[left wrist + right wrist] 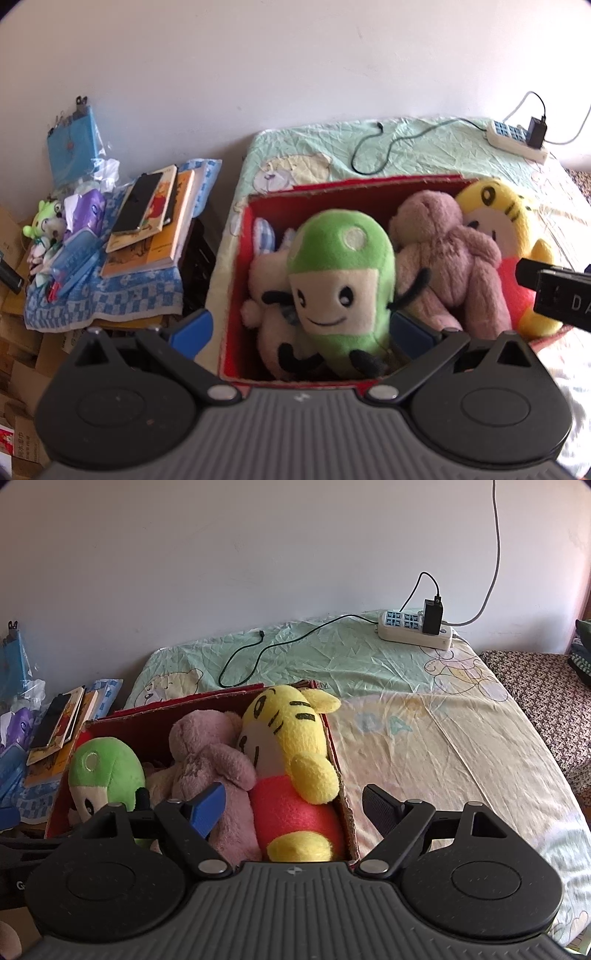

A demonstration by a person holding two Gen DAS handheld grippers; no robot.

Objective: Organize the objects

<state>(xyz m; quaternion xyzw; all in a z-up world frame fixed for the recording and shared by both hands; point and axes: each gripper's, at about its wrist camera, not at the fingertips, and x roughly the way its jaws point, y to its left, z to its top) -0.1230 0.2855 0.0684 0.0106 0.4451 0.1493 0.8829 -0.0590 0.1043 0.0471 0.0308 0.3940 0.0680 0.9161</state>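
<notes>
Between wide-spread left gripper [301, 326] fingers: green plush [338, 280], upright in red box [236, 280], ungripped. Right view: right gripper [293, 808] spread wide, empty, straddling yellow plush [295, 768] and box wall. Risk: closing fingers snagging cardboard, tipping box.

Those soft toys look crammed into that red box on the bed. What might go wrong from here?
The green plush stands tall above the red box between the left gripper's open fingers; it could tip out if nudged. The yellow plush leans over the box's right wall and might slide onto the bed. The box sits near the bed's left edge, so a push could shift it off.
</notes>
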